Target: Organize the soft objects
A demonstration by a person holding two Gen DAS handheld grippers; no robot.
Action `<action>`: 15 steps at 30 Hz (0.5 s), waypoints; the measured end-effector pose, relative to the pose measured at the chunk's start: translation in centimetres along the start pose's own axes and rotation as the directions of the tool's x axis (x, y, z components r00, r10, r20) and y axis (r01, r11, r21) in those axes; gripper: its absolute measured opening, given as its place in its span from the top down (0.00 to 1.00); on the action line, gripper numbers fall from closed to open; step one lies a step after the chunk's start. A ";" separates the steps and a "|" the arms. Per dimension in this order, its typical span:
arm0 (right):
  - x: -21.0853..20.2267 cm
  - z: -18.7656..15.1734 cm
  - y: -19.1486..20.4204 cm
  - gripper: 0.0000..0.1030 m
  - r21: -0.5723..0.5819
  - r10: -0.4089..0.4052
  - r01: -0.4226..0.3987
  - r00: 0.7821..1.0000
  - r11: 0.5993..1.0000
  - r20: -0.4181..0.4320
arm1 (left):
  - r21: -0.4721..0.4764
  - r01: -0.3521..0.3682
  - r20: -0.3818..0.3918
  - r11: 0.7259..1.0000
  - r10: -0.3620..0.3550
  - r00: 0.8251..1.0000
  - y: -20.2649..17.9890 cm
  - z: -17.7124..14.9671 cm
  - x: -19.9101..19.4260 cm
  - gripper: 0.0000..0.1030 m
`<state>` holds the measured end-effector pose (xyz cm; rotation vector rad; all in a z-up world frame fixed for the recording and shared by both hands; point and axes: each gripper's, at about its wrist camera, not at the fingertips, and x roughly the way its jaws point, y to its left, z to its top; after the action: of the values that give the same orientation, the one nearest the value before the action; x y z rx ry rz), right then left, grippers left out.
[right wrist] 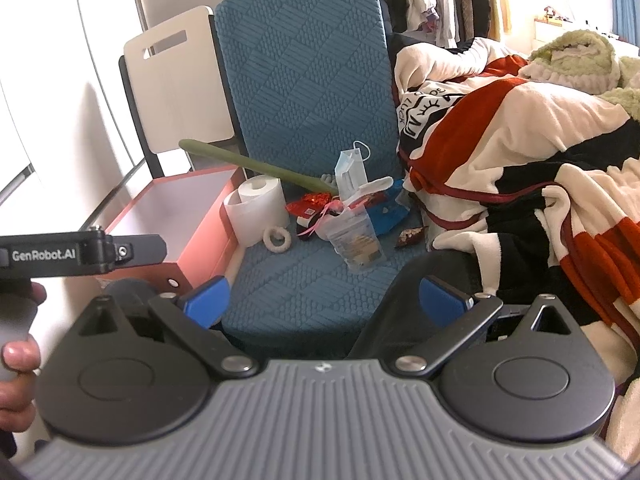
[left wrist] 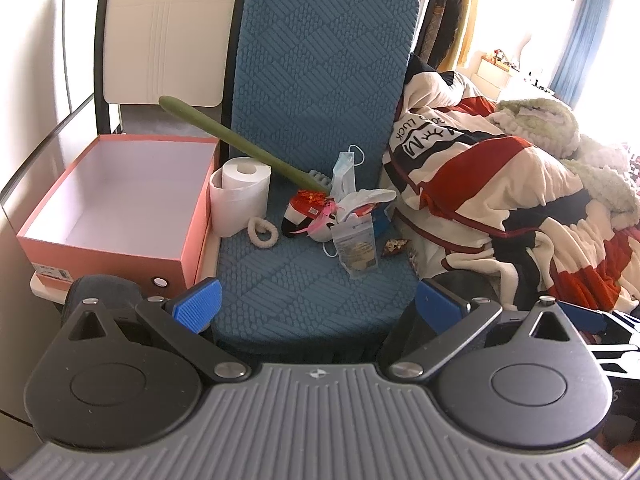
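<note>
On my feed, 1 cream fluffy scrunchie (left wrist: 263, 232) lies flat on the blue seat, just beside the upright toilet roll (left wrist: 239, 196). A blue face mask (left wrist: 345, 174) stands crumpled, touching a plush toy (left wrist: 310, 210) lying sideways.

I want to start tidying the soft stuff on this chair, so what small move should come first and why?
Probably ease the left gripper forward toward the white fluffy hair tie: both grippers are open and empty, and it lies apart from the pile, nearest the open pink box.
</note>
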<state>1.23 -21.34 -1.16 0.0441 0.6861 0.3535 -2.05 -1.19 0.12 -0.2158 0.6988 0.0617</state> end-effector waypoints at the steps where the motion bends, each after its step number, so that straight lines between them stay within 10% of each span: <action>1: 0.0 0.0 0.0 0.00 -0.002 -0.001 0.001 1.000 1.000 0.000 | -0.003 0.001 0.000 1.000 -0.001 1.000 0.1 0.0 0.0 0.00; 15: 3.6 -0.7 0.3 0.00 -0.014 -0.001 0.000 1.000 1.000 -0.027 | -0.012 0.012 -0.064 1.000 -0.012 0.998 2.1 0.4 4.3 0.00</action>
<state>3.29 -19.94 -3.90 0.0255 0.7102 0.3590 1.16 0.92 -2.74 -0.2339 0.7613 0.0475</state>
